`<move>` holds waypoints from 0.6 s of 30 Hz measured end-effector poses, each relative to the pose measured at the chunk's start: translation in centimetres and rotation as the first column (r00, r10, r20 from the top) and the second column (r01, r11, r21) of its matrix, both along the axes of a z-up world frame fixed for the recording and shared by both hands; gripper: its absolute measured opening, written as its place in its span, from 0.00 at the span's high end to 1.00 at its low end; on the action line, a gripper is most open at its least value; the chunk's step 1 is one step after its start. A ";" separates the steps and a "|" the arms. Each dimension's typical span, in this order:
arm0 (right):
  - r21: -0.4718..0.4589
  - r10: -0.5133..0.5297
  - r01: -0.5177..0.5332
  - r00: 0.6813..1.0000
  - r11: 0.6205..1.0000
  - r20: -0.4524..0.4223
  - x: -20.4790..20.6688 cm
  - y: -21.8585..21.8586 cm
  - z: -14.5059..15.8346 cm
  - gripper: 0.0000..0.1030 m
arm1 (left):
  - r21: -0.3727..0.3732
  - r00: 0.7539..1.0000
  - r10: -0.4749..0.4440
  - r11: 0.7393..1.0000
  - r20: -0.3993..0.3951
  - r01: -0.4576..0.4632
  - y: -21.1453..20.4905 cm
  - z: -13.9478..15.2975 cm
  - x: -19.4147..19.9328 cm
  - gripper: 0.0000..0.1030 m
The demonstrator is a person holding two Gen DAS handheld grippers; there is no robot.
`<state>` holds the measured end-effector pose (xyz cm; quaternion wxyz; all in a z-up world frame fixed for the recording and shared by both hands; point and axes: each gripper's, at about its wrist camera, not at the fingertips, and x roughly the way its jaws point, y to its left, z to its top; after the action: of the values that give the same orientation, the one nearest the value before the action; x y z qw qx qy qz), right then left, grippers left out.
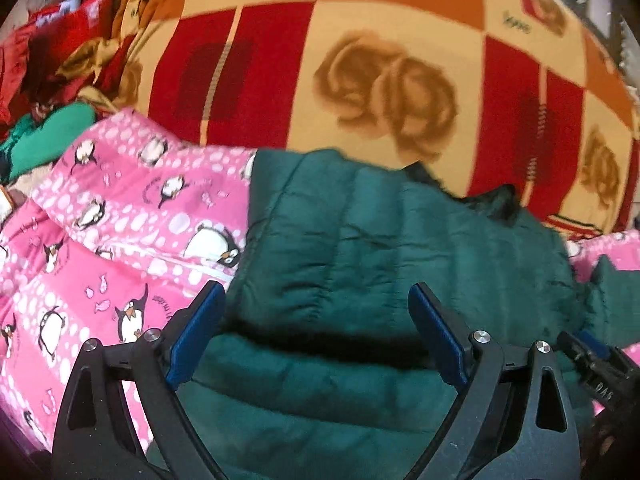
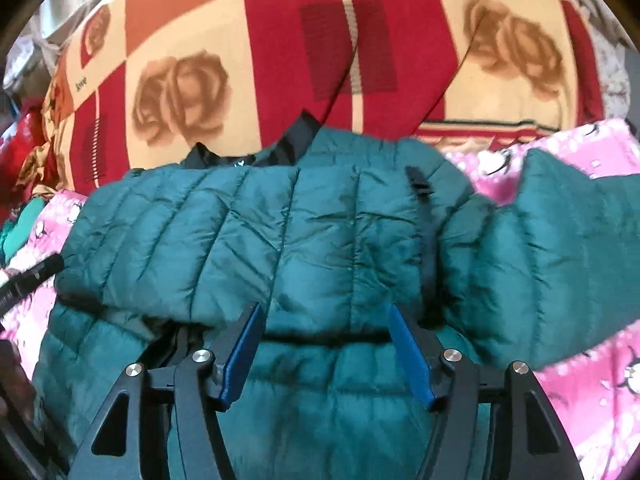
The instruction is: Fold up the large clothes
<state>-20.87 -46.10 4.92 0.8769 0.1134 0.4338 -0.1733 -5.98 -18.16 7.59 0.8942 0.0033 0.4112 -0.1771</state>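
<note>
The checked rose blanket (image 2: 248, 40) fills twelve o'clock; on the pink penguin quilt (image 1: 120, 220) lies my green puffer jacket (image 2: 280, 232), folded over, puffy, light, slick. I'd pinch its hem seam. Left gripper (image 1: 316, 320) and right gripper (image 2: 325, 334) both gape, empty.

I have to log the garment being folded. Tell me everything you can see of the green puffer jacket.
The green puffer jacket is dark teal, quilted in stitched channels, with a slightly shiny, wrinkled shell. Black lining shows at its far edge and a black zipper runs down its right part. It lies folded over on itself on a pink penguin-print blanket, one part sticking out to the right. Both claws stand open over it, gripping nothing.
</note>
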 end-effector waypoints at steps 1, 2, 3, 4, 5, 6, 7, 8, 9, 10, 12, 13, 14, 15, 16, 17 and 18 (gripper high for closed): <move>-0.012 -0.005 0.005 1.000 1.000 -0.001 -0.5 0.1 0.1 0.35 | -0.012 1.000 -0.010 1.000 0.004 0.010 -0.2 0.5 -0.5 0.10; -0.022 -0.014 0.014 1.000 1.000 -0.004 -1.2 0.1 0.3 0.35 | -0.021 1.000 -0.019 1.000 0.004 0.019 -0.4 0.8 -0.9 0.10; -0.025 -0.019 0.019 1.000 1.000 -0.003 -1.6 0.0 0.4 0.35 | -0.031 0.999 -0.032 0.999 0.002 0.032 -0.8 1.2 -1.4 0.10; -0.026 -0.027 0.027 1.000 0.999 0.004 -2.1 -0.1 0.6 0.35 | -0.037 0.999 -0.040 0.999 -0.001 0.040 -1.1 1.3 -1.7 0.10; -0.026 -0.036 0.037 0.999 0.999 0.011 -2.5 -0.3 0.8 0.35 | -0.041 0.999 -0.048 0.998 -0.003 0.047 -1.5 1.5 -2.1 0.10; -0.026 -0.045 0.045 0.999 0.999 0.016 -2.9 -0.4 0.9 0.35 | -0.044 0.998 -0.058 0.997 -0.005 0.058 -2.0 1.5 -2.6 0.10; -0.026 -0.055 0.055 0.998 0.998 0.025 -3.3 -0.6 1.0 0.35 | -0.045 0.998 -0.066 0.997 -0.007 0.066 -2.4 1.5 -3.0 0.10; -0.026 -0.063 0.064 0.997 0.998 0.033 -3.6 -0.8 1.1 0.35 | -0.044 0.997 -0.076 0.996 -0.009 0.075 -2.8 1.5 -3.5 0.10; -0.027 -0.070 0.071 0.997 0.997 0.039 -3.8 -1.0 1.3 0.35 | -0.042 0.997 -0.081 0.996 -0.011 0.081 -3.1 1.5 -3.8 0.10; -0.030 -0.079 0.081 0.996 0.996 0.048 -4.1 -1.2 1.4 0.35 | -0.036 0.996 -0.088 0.995 -0.012 0.088 -3.6 1.4 -4.2 0.10; -0.030 -0.097 0.099 0.993 0.995 0.065 -4.6 -1.7 1.4 0.35 | -0.024 0.995 -0.102 0.994 -0.012 0.102 -4.5 1.2 -5.2 0.10; -0.021 -0.109 0.111 0.991 0.994 0.072 -4.8 -2.0 1.3 0.34 | -0.019 0.994 -0.108 0.994 -0.011 0.107 -4.8 1.1 -5.4 0.10; -0.007 -0.118 0.118 0.990 0.993 0.074 -5.0 -2.4 1.1 0.34 | -0.009 0.993 -0.116 0.993 -0.010 0.116 -5.3 1.0 -5.8 0.10; 0.006 -0.123 0.123 0.990 0.992 0.073 -5.1 -2.7 1.0 0.34 | -0.003 0.992 -0.122 0.993 -0.009 0.122 -5.7 0.8 -6.1 0.10; 0.010 -0.125 0.124 0.990 0.992 0.072 -5.2 -2.8 0.9 0.34 | 0.003 0.992 -0.128 0.992 -0.006 0.128 -6.0 0.8 -6.4 0.10; 0.008 -0.128 0.128 0.989 0.992 0.074 -5.3 -3.0 0.8 0.34 | 0.008 0.991 -0.132 0.991 -0.003 0.132 -6.3 0.7 -6.6 0.10; -0.002 -0.132 0.133 0.988 0.991 0.076 -5.4 -3.2 0.8 0.34 | 0.013 0.991 -0.137 0.991 -0.001 0.137 -6.7 0.6 -6.9 0.10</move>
<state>-26.31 -49.29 5.70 0.8797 0.1454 0.3911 -0.2283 -12.84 -24.86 8.17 0.8799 0.0370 0.4112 -0.2353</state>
